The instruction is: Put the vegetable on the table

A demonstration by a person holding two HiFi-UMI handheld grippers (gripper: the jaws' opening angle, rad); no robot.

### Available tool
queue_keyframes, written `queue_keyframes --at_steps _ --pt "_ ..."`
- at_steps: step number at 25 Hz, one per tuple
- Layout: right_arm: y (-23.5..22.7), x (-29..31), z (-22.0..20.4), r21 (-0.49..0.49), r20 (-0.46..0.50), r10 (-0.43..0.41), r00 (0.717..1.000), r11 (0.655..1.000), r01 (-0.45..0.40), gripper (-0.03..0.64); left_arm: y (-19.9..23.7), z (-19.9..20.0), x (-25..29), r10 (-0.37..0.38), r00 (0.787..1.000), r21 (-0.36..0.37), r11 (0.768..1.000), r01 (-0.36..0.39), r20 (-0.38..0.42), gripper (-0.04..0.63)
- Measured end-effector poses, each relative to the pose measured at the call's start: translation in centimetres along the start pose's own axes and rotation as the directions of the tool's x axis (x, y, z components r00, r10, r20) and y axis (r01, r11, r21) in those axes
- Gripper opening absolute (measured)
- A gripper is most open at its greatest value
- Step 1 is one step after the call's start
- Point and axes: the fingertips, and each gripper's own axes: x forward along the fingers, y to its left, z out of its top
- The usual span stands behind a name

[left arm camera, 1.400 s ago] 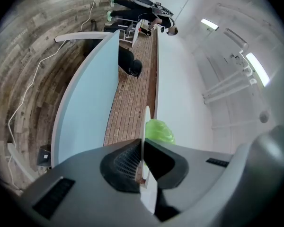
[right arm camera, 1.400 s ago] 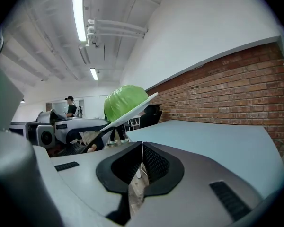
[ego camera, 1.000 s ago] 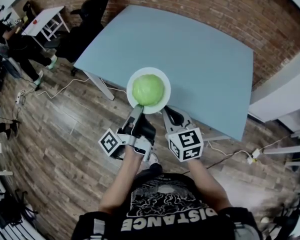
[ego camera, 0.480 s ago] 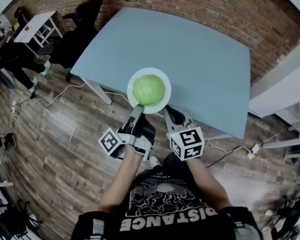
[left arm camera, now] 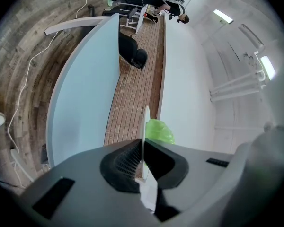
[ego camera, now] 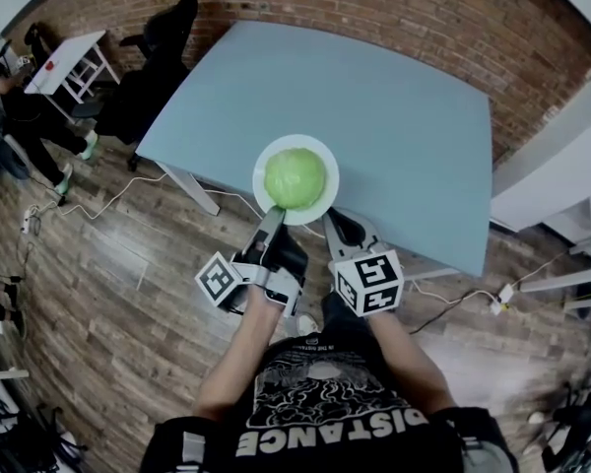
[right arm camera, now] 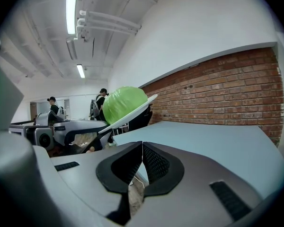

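The left gripper [ego camera: 272, 215] has its jaws clamped on the rim of a white plate [ego camera: 295, 141], on the side of the plate away from the table's [ego camera: 374, 116] middle. In the left gripper view the plate's thin edge [left arm camera: 145, 122] runs straight into the pinched pads of the gripper [left arm camera: 142, 145]. On the plate sits the vegetable, a round pale-green cabbage [ego camera: 295, 177], filling most of the dish.

From the head view, plate and cabbage hang over the table's near edge, part over the light blue top and part over the wooden floor [ego camera: 98, 284] on the person's side of the table. The right gripper view shows the plate [right arm camera: 137, 109] lifted clear of the tabletop [right arm camera: 217, 141] and tilted, with the side nearer the table's middle higher and the cabbage [right arm camera: 124, 103] resting on it. The cabbage [left arm camera: 158, 131] also peeks past the plate's edge in the left gripper view, with the tabletop [left arm camera: 85, 89] beyond.

The right gripper [ego camera: 331, 219] hovers at the table's near edge, just beside the plate and not touching it. Its jaws are pressed together with nothing between them [right arm camera: 142, 148].

A brick wall [ego camera: 374, 8] runs along the table's far side. A black chair [ego camera: 148, 87] stands off the table's left corner, and a white cable [ego camera: 118, 180] trails across the floor near that corner.
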Motion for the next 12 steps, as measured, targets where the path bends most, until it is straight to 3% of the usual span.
queue_keyframes --at_steps 12 --pt "-5.4 2.3 0.4 0.025 0.004 -0.041 0.999 0.999 0.041 0.009 2.4 -0.1 5.5 0.032 0.999 0.000 0.999 -0.032 -0.040 0.011"
